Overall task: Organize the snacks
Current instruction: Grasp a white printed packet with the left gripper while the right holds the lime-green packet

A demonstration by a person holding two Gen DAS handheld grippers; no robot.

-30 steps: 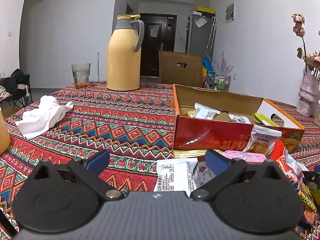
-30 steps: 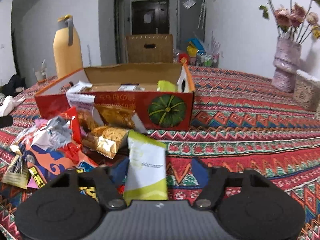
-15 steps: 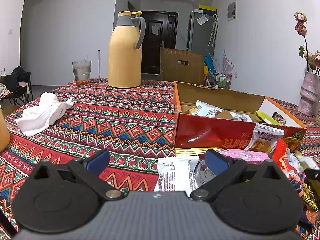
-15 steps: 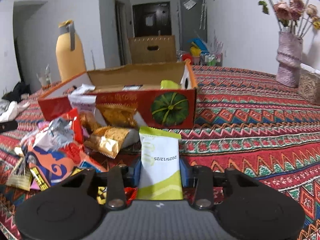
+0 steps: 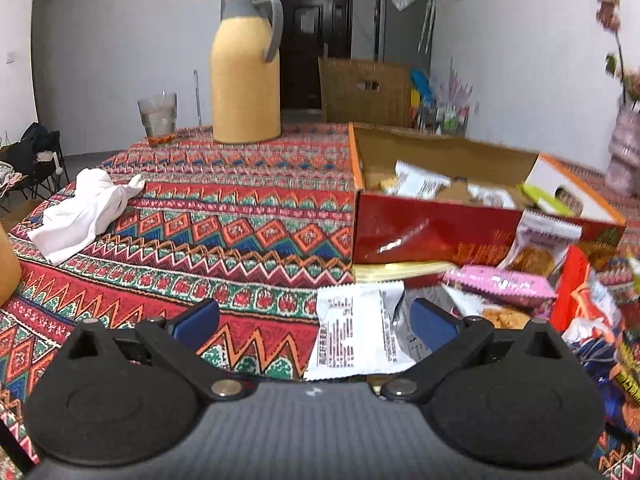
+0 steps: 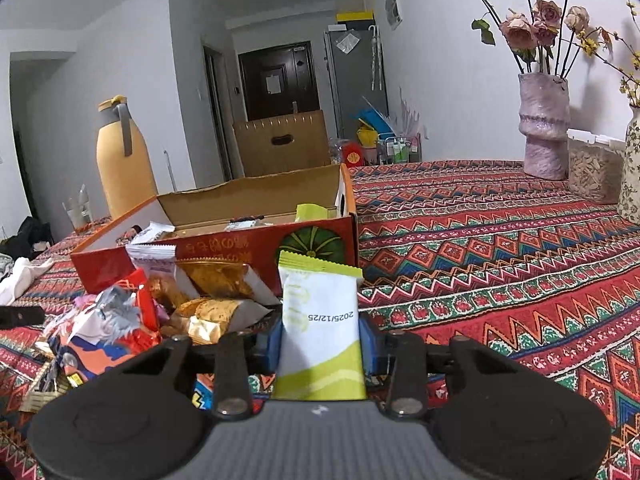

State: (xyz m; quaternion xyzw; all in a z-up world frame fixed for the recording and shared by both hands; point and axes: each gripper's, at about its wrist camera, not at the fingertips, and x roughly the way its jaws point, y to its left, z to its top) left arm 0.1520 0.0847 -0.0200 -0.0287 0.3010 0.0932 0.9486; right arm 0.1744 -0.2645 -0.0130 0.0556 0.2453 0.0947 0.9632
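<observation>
My right gripper [image 6: 320, 342] is shut on a white and green snack packet [image 6: 320, 320] and holds it upright above the table, in front of the red cardboard box [image 6: 224, 248]. The open box holds several packets. A heap of loose snack packets [image 6: 120, 320] lies to the left of my right gripper. My left gripper [image 5: 314, 322] is open and empty; a white snack packet [image 5: 352, 336] lies on the cloth between its fingers. The box [image 5: 420, 232] shows to the right in the left wrist view, with a pink packet [image 5: 500, 284] in front of it.
A yellow thermos jug [image 5: 246, 72] and a glass [image 5: 158, 118] stand at the table's far side. A white cloth [image 5: 86, 210] lies at the left. A purple vase with flowers [image 6: 544, 128] and a clear container [image 6: 592, 172] stand at the far right.
My right gripper has shut on the white and green packet and lifted it off the table. My left gripper has stayed open, shifting only slightly.
</observation>
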